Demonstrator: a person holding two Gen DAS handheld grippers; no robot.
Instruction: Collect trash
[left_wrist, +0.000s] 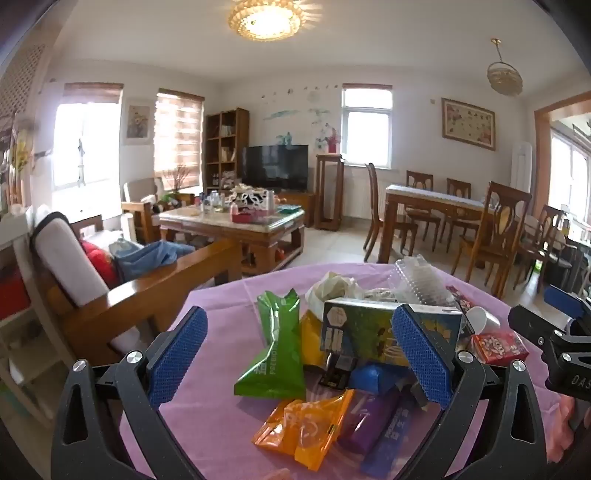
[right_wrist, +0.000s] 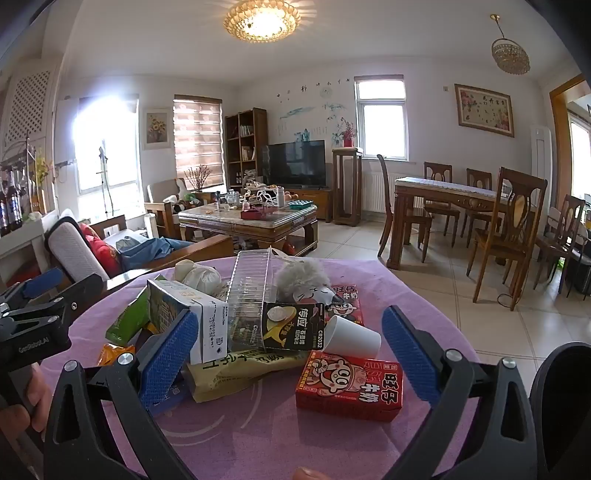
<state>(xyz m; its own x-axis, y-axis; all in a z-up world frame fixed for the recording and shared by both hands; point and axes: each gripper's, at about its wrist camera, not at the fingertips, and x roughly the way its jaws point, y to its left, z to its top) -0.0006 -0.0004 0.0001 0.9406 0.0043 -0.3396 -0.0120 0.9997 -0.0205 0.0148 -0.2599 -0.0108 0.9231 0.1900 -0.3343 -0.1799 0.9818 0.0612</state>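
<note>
A heap of trash lies on a round table with a purple cloth (left_wrist: 221, 302) (right_wrist: 388, 280). In the left wrist view I see a green pouch (left_wrist: 275, 350), an orange wrapper (left_wrist: 306, 424), a green-and-blue box (left_wrist: 362, 328), a purple packet (left_wrist: 365, 421) and a clear plastic tray (left_wrist: 421, 280). The right wrist view shows a red milk carton (right_wrist: 349, 384), a white paper cup (right_wrist: 352, 336), a black battery card (right_wrist: 291, 325), a yellow bag (right_wrist: 236, 373) and the clear tray (right_wrist: 251, 284). My left gripper (left_wrist: 299, 350) and right gripper (right_wrist: 291, 354) both stand open above the heap, holding nothing.
A wooden sofa (left_wrist: 147, 291) with cushions stands left of the table. Beyond are a cluttered coffee table (left_wrist: 236, 221), a TV (left_wrist: 275, 166) and a dining table with chairs (right_wrist: 461, 206). A dark round object (right_wrist: 565, 387) sits at the right edge. Tiled floor (right_wrist: 498, 325) lies to the right.
</note>
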